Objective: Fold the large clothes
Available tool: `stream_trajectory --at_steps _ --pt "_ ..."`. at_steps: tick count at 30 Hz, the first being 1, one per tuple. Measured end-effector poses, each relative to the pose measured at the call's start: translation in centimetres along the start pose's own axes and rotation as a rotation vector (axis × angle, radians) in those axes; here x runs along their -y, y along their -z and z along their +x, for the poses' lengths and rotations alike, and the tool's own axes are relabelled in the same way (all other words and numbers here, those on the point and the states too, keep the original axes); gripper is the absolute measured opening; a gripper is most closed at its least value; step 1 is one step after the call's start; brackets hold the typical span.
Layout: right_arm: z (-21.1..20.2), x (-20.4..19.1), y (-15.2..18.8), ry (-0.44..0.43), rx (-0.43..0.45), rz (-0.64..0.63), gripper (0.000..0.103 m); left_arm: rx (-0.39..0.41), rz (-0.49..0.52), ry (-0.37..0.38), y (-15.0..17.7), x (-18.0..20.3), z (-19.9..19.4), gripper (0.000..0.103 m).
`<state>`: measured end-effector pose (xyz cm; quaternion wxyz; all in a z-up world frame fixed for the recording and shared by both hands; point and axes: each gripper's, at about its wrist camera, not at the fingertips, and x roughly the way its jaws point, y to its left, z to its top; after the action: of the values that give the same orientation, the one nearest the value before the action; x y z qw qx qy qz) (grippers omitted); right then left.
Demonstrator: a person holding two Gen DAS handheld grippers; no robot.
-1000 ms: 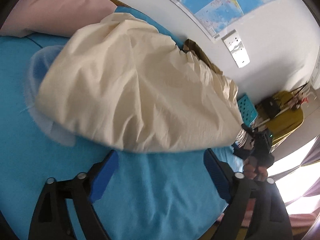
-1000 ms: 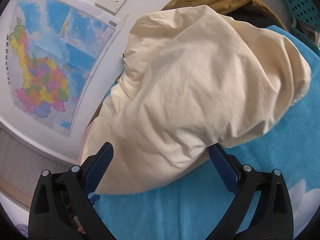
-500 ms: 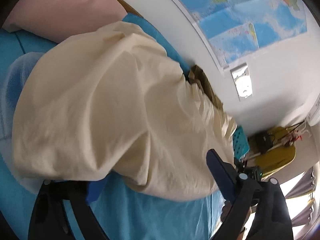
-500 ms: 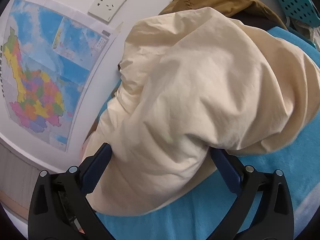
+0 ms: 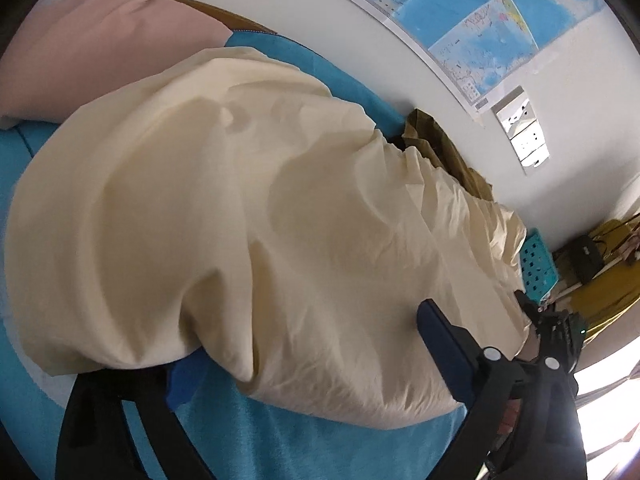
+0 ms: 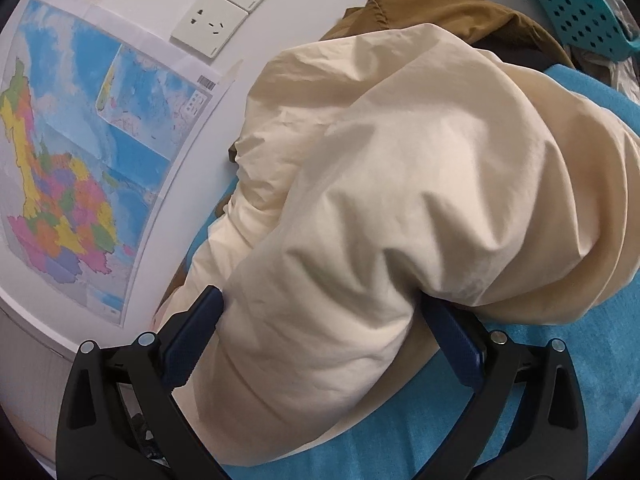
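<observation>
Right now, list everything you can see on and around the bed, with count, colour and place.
cream garment: one, cream, bunched on the bed, between both grippers' open fingers
bed cover: one, turquoise, under the garment
brown garment: one, olive-brown, behind the cream one by the wall
pillow: one, pink, at the bed's far end
wall map: one, blue and multicoloured, on the white wall
wall sockets: at least two, white, beside the map
basket: one, teal, perforated, beyond the brown garment
left gripper: black, blue pads, open
right gripper: black, blue pads, open
</observation>
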<state>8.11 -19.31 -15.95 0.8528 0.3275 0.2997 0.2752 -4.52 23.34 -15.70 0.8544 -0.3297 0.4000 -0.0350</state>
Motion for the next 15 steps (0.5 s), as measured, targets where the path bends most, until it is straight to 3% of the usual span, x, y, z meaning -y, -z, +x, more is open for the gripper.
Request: stream_trajectory --at_steps 12,15 --pt "0.54 -0.41 0.11 0.016 0.006 -0.018 0.098 0.004 0.004 -0.018 -0.11 0.43 0.39 0.096" --pt "0.70 -0.28 -0.02 0.009 0.003 -0.009 0.091 0.006 0.004 -0.023 -0.16 0.63 0.59 0.096"
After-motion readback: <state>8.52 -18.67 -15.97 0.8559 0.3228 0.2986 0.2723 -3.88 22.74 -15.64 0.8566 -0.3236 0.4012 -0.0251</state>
